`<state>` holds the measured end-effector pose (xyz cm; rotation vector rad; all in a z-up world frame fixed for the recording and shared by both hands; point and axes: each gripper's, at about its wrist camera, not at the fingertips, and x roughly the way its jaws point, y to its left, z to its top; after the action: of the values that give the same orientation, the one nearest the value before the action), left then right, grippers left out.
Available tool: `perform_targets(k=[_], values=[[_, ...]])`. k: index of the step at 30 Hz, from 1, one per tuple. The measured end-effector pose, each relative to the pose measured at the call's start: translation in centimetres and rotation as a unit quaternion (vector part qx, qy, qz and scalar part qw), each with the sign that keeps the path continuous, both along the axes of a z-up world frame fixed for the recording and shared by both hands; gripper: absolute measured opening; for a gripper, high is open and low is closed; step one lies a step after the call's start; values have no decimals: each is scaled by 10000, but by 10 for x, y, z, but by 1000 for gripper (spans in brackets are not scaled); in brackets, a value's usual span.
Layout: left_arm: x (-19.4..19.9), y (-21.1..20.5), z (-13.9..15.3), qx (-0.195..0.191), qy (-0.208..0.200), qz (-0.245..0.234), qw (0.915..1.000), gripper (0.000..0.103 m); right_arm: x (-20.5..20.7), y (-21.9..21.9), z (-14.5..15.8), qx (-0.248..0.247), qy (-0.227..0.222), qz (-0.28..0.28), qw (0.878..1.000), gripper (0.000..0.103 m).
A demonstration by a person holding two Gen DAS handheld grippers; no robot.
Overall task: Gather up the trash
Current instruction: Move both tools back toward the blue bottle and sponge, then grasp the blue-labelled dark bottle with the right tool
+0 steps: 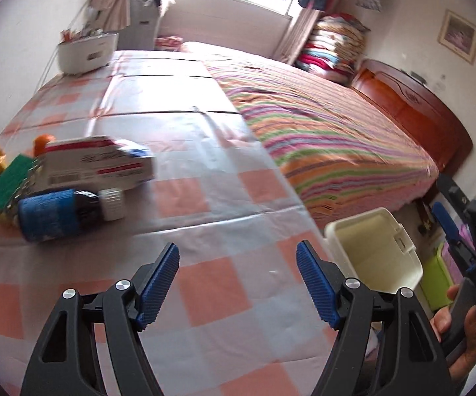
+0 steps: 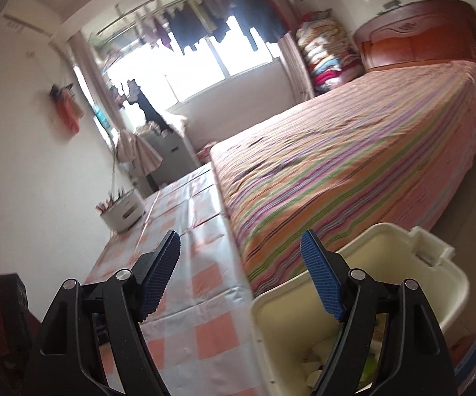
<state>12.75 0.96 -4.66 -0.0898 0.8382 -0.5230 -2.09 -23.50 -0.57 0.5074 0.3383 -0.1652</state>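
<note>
A: Which items cannot be read?
B: The print on the carton (image 1: 99,165) near the table's (image 1: 204,198) left edge is smeared by blur. The bottle's (image 1: 69,211) blue label is equally illegible.

A: What is cut off or covered?
B: The bin's (image 2: 403,264) contents are largely masked by the right gripper (image 2: 241,277). The hand (image 1: 459,330) is cropped at the frame's right edge.

red-and-white carton (image 1: 97,165), print and barcode blurred, no text legible
</note>
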Motion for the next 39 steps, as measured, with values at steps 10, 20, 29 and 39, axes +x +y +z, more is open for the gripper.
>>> perform_targets(k=[10, 20, 29, 39], values=[[24, 109, 18, -371, -99, 661, 9971, 71, 55, 101, 2, -397, 254, 2225, 9738, 75], [39, 185, 27, -477, -366, 1302, 9897, 71, 122, 214, 1, -1461, 639, 5091, 8458, 75], [49, 208, 19, -466, -238, 1428, 9884, 71, 186, 280, -18, -2178, 1310, 6125, 7485, 74], [55, 222, 22, -486, -233, 1383, 9889, 71, 219, 294, -41, -2764, 1903, 6305, 6999, 75]])
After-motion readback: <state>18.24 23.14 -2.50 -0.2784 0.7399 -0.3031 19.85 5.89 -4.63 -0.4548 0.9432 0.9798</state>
